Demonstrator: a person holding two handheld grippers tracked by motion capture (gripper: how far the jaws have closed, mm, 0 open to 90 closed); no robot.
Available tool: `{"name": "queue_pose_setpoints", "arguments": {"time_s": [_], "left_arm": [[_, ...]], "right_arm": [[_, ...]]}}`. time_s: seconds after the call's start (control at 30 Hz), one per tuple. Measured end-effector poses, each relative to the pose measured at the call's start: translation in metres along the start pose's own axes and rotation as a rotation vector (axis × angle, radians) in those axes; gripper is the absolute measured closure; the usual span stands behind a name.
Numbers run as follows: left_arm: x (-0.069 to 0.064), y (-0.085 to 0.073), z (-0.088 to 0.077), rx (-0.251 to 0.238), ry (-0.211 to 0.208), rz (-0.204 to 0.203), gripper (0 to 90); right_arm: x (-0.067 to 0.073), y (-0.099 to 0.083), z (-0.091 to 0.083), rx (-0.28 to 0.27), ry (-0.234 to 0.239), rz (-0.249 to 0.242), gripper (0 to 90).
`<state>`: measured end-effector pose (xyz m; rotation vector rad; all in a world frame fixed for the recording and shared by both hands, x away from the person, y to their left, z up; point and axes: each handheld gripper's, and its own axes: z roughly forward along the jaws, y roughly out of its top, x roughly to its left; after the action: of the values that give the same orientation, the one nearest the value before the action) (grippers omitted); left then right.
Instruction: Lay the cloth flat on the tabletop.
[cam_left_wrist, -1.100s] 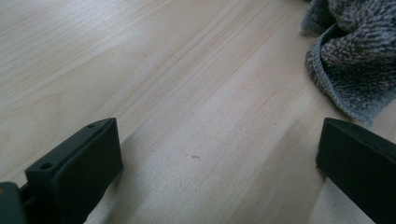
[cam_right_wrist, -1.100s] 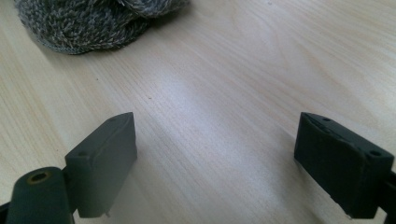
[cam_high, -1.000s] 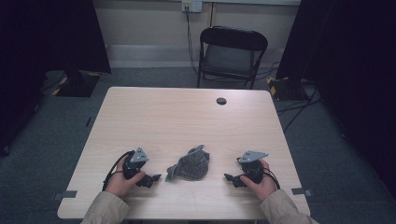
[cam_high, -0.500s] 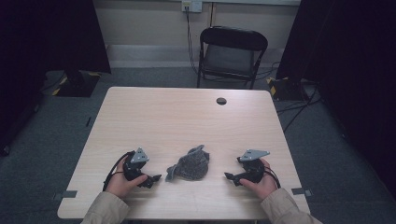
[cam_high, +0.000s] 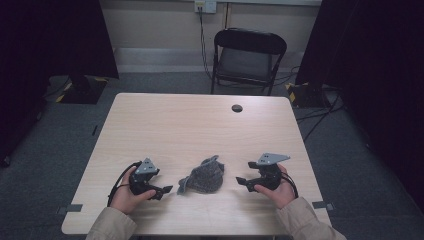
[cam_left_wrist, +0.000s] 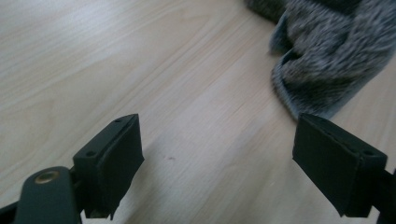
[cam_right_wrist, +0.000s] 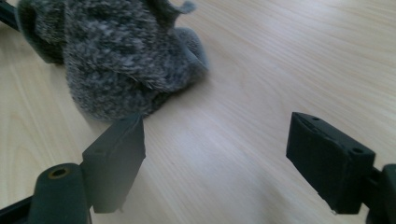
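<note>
Spanning most of the high view, a pale wooden table carries one crumpled grey knitted cloth near its front edge, roughly centred between the two tools. Item: cloth, soft, light, limp, likely to sag and drag when lifted; best taken at a loose edge or raised fold, such as the flap at its left end. Item: left gripper, jaws wide apart and empty, just left of the cloth, not touching. Item: right gripper, jaws apart with nothing between them, having just narrowed slightly, near the cloth's right side. Item: small dark grommet, far right.
</note>
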<state>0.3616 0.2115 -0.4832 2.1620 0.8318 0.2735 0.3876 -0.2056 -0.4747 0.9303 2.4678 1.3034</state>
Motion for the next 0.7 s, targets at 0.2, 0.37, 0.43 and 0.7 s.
{"name": "queue_pose_setpoints", "arguments": {"time_s": [0.2,0.37,0.43,0.7], "left_arm": [[-0.013,0.009,-0.002,-0.005,-0.032,0.028,16.2],[-0.021,0.013,-0.001,0.013,-0.077,0.046,16.7],[-0.024,0.015,0.000,0.008,-0.098,0.038,17.6],[-0.029,0.020,0.008,0.004,-0.139,0.021,19.3]], "right_arm": [[0.007,0.008,0.008,0.025,0.018,-0.042,21.2],[0.003,0.015,0.010,-0.003,0.015,-0.019,19.5],[0.000,0.016,0.010,-0.007,0.013,-0.015,20.1],[0.001,0.018,0.015,-0.018,0.004,-0.014,22.7]]}}
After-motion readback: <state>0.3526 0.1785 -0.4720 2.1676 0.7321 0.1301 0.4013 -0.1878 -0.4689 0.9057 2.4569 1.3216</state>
